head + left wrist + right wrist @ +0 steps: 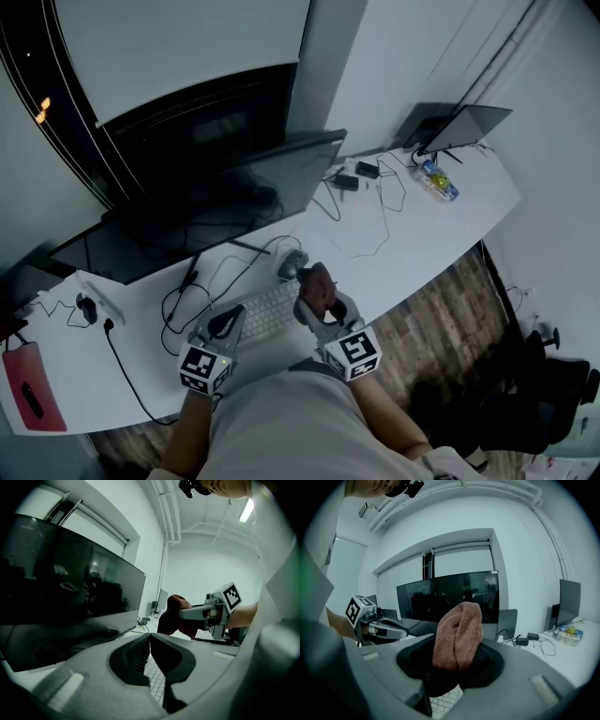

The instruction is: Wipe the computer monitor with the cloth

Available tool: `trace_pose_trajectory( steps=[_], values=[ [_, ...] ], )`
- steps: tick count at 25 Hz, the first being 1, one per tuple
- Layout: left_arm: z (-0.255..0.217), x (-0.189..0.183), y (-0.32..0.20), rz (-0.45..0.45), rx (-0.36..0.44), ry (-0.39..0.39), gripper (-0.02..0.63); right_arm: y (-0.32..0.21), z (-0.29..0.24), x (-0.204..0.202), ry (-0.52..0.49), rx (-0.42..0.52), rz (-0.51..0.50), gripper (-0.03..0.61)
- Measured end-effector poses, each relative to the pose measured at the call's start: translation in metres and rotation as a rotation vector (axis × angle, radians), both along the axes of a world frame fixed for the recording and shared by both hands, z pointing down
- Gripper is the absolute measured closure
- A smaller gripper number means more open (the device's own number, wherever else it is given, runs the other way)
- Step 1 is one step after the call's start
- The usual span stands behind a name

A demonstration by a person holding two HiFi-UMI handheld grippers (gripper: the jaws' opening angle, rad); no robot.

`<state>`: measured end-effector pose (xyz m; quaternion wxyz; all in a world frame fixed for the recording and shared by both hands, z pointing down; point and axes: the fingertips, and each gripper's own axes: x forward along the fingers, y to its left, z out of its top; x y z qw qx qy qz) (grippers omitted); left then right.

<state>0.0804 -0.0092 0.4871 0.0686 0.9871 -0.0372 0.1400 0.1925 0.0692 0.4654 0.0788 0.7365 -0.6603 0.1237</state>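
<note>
While you look down at the desk [450, 234], the monitor [225, 178] stands wide and dark along its back edge, and everything else can be placed from it. Far to the monitor's left, at the near corner, lies a red case [28, 394] with a small black thing on top. A black cable [122, 361] trails across the white surface between that case and the monitor's front. In front of the monitor, a little left of its middle, your left gripper [223, 325] hangs above the left end of the keyboard [272, 312]. Its own view shows the two jaws pressed together with nothing between them, their tips meeting over the white keys. In front of the monitor's right half, your right gripper [317, 302] is just beside the left one. Its jaws are clamped on the cloth [317, 281], a reddish-brown bunch of terry that stands up out of them. The cloth faces the monitor's screen but is well apart from it. A grey mouse [292, 265] rests between the cloth and the monitor's foot. Just right of the monitor, two dark adapters [347, 181] lie among thin cords. Farther right of the monitor an open laptop [450, 127] stands near the wall, with a small yellow-and-blue pack [438, 181] in front of it.
</note>
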Motion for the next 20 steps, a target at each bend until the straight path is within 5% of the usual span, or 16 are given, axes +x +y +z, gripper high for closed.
trace_pose_trajectory(
  steps=[20],
  values=[
    [0.002,-0.017,-0.004,-0.052,0.018,-0.001,0.601,0.01,0.004,0.003,0.008,-0.019,0.02,0.422]
  ],
)
